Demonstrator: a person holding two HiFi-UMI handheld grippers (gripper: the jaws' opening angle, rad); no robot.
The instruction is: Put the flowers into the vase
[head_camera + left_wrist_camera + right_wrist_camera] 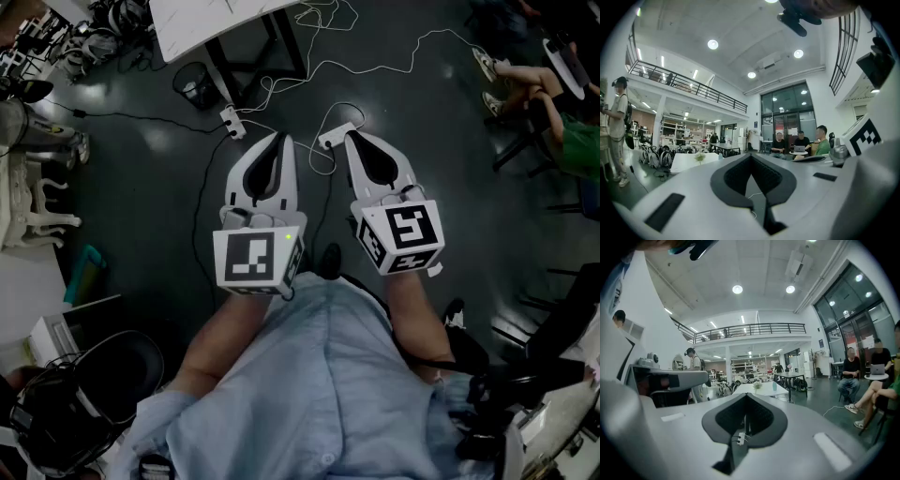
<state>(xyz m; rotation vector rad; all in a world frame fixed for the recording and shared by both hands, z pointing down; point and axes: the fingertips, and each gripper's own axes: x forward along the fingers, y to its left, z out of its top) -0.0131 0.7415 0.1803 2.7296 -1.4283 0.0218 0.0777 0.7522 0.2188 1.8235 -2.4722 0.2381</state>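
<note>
Left gripper [275, 138] and right gripper [354, 137] closed; distant flowers [757, 385] barely discernible.

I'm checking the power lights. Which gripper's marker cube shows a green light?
The left gripper: a small green light glows near the top right corner of its cube. The cube on the right gripper shows none.

I hold 2 grippers, left gripper [277, 141] and right gripper [356, 139] | floor: 2 power strips [232, 122], 1 bin [194, 84] | 3 seated people [779, 143] | 1 white table [749, 391] | 1 flower bunch [757, 386]
</note>
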